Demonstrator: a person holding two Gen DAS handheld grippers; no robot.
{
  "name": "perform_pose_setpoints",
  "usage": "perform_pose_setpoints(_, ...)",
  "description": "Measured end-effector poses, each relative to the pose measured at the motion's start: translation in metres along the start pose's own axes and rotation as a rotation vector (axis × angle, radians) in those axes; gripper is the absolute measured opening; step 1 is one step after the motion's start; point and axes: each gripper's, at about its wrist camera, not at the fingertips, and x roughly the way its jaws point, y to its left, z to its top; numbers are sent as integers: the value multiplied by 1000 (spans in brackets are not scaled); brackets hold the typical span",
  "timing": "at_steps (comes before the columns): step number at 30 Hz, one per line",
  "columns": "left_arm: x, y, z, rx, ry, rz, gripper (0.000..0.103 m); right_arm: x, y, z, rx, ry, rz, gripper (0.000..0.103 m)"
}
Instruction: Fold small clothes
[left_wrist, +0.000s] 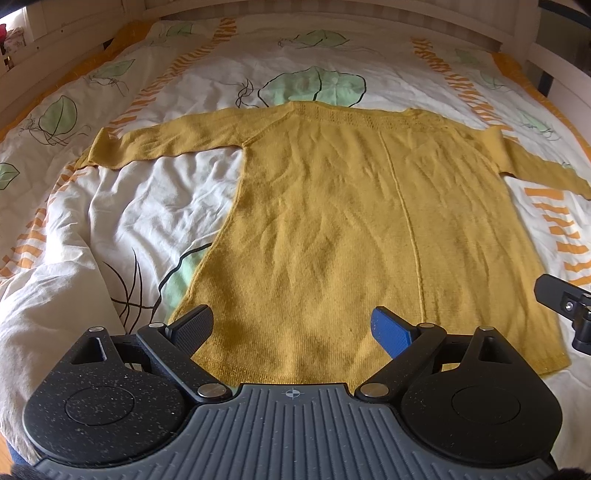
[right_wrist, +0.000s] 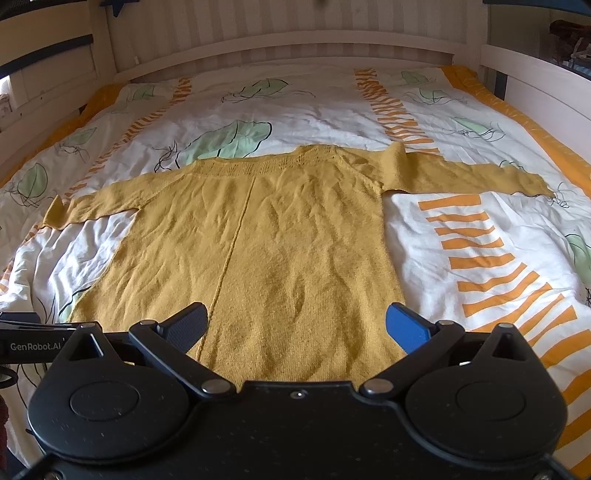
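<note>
A mustard-yellow knitted sweater (left_wrist: 343, 221) lies flat on the bed, hem toward me, both sleeves stretched out sideways. It also shows in the right wrist view (right_wrist: 288, 240). My left gripper (left_wrist: 291, 330) is open and empty, hovering over the hem's left half. My right gripper (right_wrist: 295, 326) is open and empty over the hem's right half. The left sleeve (left_wrist: 155, 144) reaches far left; the right sleeve (right_wrist: 461, 177) reaches far right. Part of the right gripper (left_wrist: 565, 306) shows at the left view's right edge.
The sweater rests on a white duvet (right_wrist: 424, 236) with green leaf and orange stripe prints, rumpled at the left (left_wrist: 74, 258). A pale wooden bed frame (right_wrist: 288, 48) rings the mattress at the back and sides.
</note>
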Motion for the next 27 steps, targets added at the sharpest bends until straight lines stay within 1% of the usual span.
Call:
perform_pose_setpoints(15, 7, 2, 2, -6, 17, -6, 93, 8, 3, 1, -6, 16, 4, 102)
perform_pose_setpoints(20, 12, 3, 4, -18, 15, -11, 93, 17, 3, 3, 6, 39, 36, 102)
perform_pose_setpoints(25, 18, 14, 8, -66, -3, -67, 93, 26, 3, 2, 11, 59, 49, 102)
perform_pose_setpoints(27, 23, 20, 11, -89, -9, -93, 93, 30, 0, 2, 24, 70, 76, 102)
